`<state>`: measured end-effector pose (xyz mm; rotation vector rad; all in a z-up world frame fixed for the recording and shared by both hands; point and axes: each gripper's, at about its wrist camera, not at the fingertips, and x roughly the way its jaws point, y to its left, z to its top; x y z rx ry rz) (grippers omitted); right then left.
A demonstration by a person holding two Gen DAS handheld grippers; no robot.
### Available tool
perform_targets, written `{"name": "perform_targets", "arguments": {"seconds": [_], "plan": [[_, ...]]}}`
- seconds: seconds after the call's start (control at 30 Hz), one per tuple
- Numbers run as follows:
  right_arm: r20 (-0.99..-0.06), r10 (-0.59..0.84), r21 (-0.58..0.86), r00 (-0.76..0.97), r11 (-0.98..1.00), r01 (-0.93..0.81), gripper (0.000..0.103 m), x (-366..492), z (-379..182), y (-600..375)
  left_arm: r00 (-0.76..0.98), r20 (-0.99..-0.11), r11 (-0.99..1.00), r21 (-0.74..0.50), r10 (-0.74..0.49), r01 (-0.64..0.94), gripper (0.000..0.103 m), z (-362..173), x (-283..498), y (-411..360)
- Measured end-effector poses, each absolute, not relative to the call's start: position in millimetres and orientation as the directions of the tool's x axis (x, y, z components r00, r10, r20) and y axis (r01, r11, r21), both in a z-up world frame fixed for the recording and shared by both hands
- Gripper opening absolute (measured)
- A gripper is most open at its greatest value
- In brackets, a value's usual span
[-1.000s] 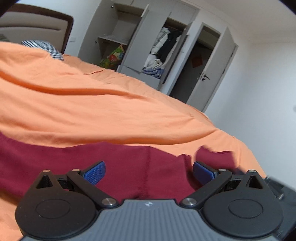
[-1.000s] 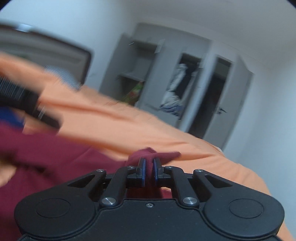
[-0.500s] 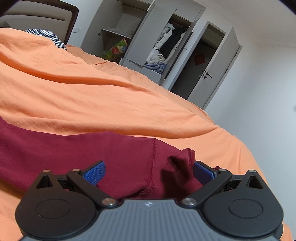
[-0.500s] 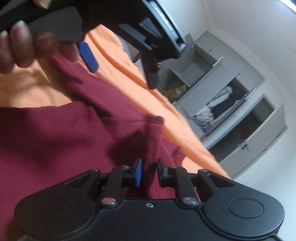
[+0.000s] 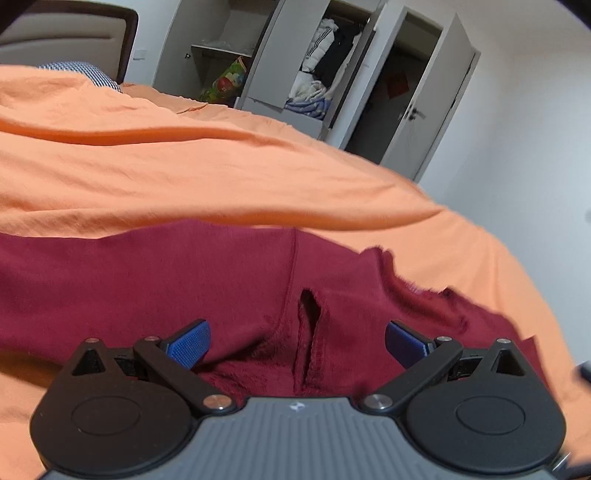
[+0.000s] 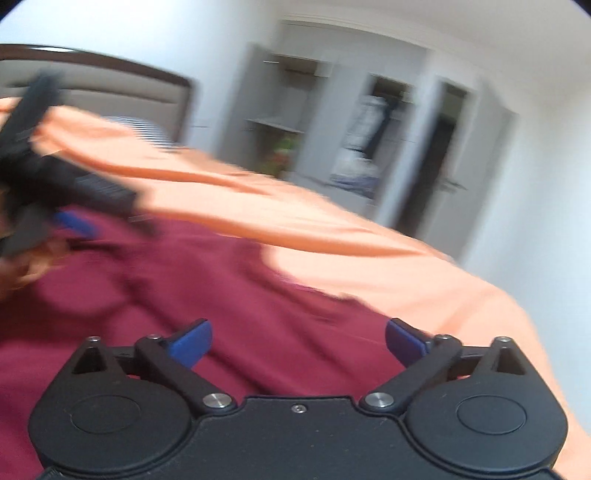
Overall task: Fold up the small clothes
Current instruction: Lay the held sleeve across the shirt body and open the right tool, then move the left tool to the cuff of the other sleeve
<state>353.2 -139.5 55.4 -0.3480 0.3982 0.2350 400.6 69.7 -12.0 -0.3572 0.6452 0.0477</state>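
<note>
1. Left wrist view: the left gripper hangs low over a dark red garment spread on the orange bedsheet. Its jaws stand wide apart and hold nothing, with the blue pads on either side of a stitched seam and slit in the cloth.
2. The garment's far edge runs along a raised fold of the sheet; its right edge is ragged and ends short of the bed's right side, with bare sheet around it.
3. Beyond the bed stand a headboard, a checked pillow and an open wardrobe with clothes inside.
4. Right wrist view, blurred: the right gripper is also low over the dark red garment, jaws spread wide and empty.
5. At the left edge the other gripper appears tilted over the cloth, with part of a hand below it; contact cannot be told.
6. Bare orange bedsheet lies to the right of the garment.
</note>
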Motion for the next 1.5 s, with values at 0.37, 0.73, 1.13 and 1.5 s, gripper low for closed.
{"name": "perform_targets", "arguments": {"seconds": [0.37,0.73,1.13,1.5], "plan": [[-0.481,-0.337,-0.332,0.809,0.924,0.188,0.102,429.6,4.0,-248.5,0.795,-0.587,0.98,-0.018,0.152,-0.2,0.103,-46.1,397.3,21.7],[-0.492,-0.393,-0.337,0.777,0.909,0.246,0.102,435.1,-34.1,-263.8,0.814,-0.559,0.98,-0.011,0.16,-0.201,0.103,-50.2,391.4,19.7],[-0.437,-0.258,-0.291,0.862,0.947,0.136,0.102,386.8,30.6,-250.1,0.799,-0.571,0.943,-0.124,0.187,-0.31,0.103,2.2,333.7,63.8],[-0.504,0.126,-0.112,0.855,0.971,-0.209,0.102,302.7,51.3,-189.2,0.652,-0.56,0.722,-0.131,0.512,-0.679,0.103,28.6,259.1,220.1]]}}
